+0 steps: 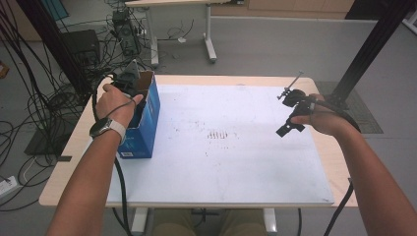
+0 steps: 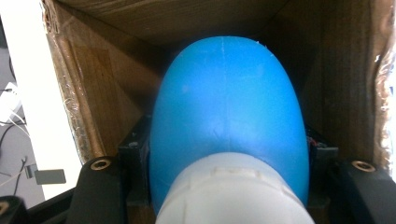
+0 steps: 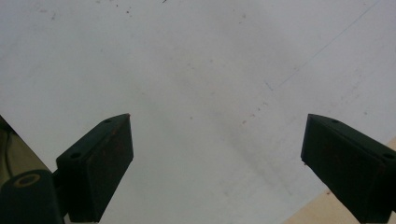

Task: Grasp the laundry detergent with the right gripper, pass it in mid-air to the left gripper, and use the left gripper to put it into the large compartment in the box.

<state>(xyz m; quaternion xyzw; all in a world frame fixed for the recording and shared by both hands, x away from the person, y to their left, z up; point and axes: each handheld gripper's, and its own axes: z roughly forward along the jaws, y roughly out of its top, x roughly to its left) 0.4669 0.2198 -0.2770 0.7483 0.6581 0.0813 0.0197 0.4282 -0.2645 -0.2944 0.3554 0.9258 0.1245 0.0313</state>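
A blue cardboard box stands open-topped at the left of the white board. My left gripper reaches down into it. In the left gripper view, between the box's brown inner walls, the left gripper is shut on a rounded blue object with a white end nearest the camera. My right gripper hovers over the board's right side, well away from the box. Its own view shows the right gripper open, with bare white board between the jaws.
The board lies on a wooden table, whose edge appears in the right gripper view as a wooden strip. Black frame posts stand at both far corners, and cables cover the floor at left. Another table's legs stand behind.
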